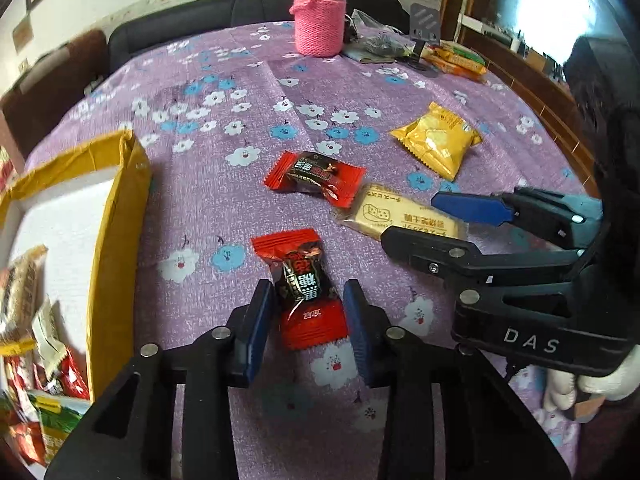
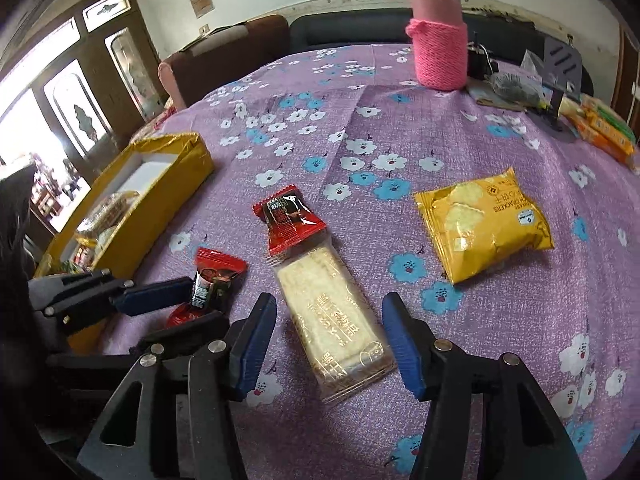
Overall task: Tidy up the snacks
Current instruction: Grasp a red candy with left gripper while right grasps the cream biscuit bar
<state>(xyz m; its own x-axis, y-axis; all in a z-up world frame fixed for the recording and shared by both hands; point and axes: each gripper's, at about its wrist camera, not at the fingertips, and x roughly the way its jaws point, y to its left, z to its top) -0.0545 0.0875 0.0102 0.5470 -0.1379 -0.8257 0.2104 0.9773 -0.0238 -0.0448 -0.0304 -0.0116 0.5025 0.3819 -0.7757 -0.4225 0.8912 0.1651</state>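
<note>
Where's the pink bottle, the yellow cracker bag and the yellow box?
pink bottle [image 2: 439, 56], right wrist view, knitted sleeve.
yellow cracker bag [image 2: 486, 226], right wrist view, middle of bag.
yellow box [image 1: 118, 216], left wrist view, side wall.

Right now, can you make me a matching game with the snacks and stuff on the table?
Things:
1. near red candy
2. pale biscuit bar
3. yellow cracker bag
4. pink bottle

Places:
A. standing at the far end of the table
B. between the right gripper's open jaws
C. lying alone, no gripper around it
D. between the left gripper's jaws

Pairs: 1-D, 2-B, 3-C, 4-A
</note>
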